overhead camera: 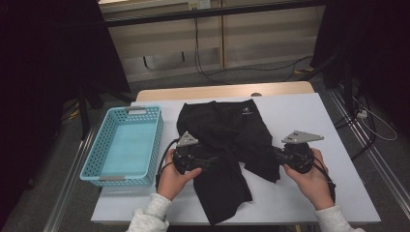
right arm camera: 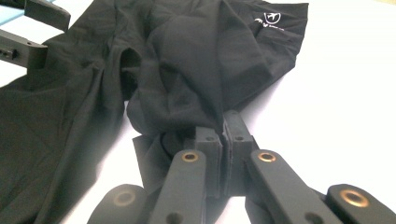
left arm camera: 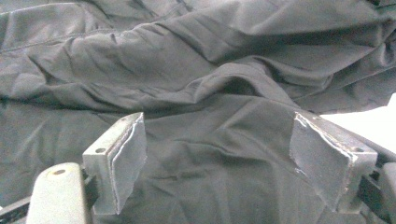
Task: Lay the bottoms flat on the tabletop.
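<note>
**White counter, one garment, one basket**

From my seat I see a white counter [overhead camera: 309, 116] with a pale wooden edge along its far side. A black garment [overhead camera: 227, 140] lies crumpled across the middle of it, one leg trailing toward the near edge, a small white logo (an emblem with lettering I cannot read) near its far right corner. At the left end sits a light blue perforated basket [overhead camera: 96, 150], long side running away from me, just beside the garment but apart from it. The right portion of the counter is bare white surface.
</note>
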`<act>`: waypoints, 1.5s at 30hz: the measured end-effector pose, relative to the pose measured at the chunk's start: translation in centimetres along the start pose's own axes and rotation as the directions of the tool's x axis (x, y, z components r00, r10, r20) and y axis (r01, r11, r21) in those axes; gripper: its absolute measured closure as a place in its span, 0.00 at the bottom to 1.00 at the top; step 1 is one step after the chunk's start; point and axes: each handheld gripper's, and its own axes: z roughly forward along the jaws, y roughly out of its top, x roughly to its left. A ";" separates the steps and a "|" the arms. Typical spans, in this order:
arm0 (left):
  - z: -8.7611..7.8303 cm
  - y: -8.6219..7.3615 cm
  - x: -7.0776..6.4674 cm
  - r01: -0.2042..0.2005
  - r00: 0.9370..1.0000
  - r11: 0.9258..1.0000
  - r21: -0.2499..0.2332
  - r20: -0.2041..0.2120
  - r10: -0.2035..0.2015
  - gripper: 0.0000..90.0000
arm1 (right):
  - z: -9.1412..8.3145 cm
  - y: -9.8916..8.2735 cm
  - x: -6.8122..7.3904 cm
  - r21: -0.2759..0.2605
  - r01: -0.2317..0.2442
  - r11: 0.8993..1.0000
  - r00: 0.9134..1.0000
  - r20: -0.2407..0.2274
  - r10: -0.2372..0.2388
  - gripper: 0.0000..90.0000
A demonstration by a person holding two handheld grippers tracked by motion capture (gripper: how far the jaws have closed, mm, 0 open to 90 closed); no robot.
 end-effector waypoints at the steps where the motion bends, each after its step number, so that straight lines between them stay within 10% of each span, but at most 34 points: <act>1: 0.0 0.0 0.0 0.002 1.000 1.000 0.001 0.001 -0.002 0.22 | 0.1 0.1 0.2 0.011 0.006 1.000 1.000 -0.004 -0.005 0.96; 12: 0.3 -0.4 -0.2 0.000 1.000 1.000 0.016 0.007 0.000 0.22 | 7.8 -0.4 3.3 0.163 0.093 0.982 0.993 -0.086 -0.079 0.82; 19: 0.5 -0.3 -0.4 -0.003 1.000 1.000 0.016 0.016 0.003 0.22 | 4.7 -0.1 1.6 0.070 0.005 0.998 0.996 -0.085 0.001 0.44; 32: 1.5 0.6 -1.0 -0.015 0.999 1.000 0.013 0.045 0.014 0.22 | 1.6 -2.3 -3.2 0.006 -0.113 0.994 0.993 0.039 0.113 0.41; 41: 1.7 0.9 -1.0 -0.019 0.999 1.000 0.007 0.051 0.019 0.22 | 5.2 -2.4 0.4 0.107 -0.011 0.994 0.998 -0.062 0.017 0.47; 45: 1.8 0.7 -1.0 -0.021 0.999 1.000 0.018 0.049 0.020 0.22 | 6.2 -2.4 1.9 0.129 0.037 0.991 0.999 -0.039 -0.032 0.59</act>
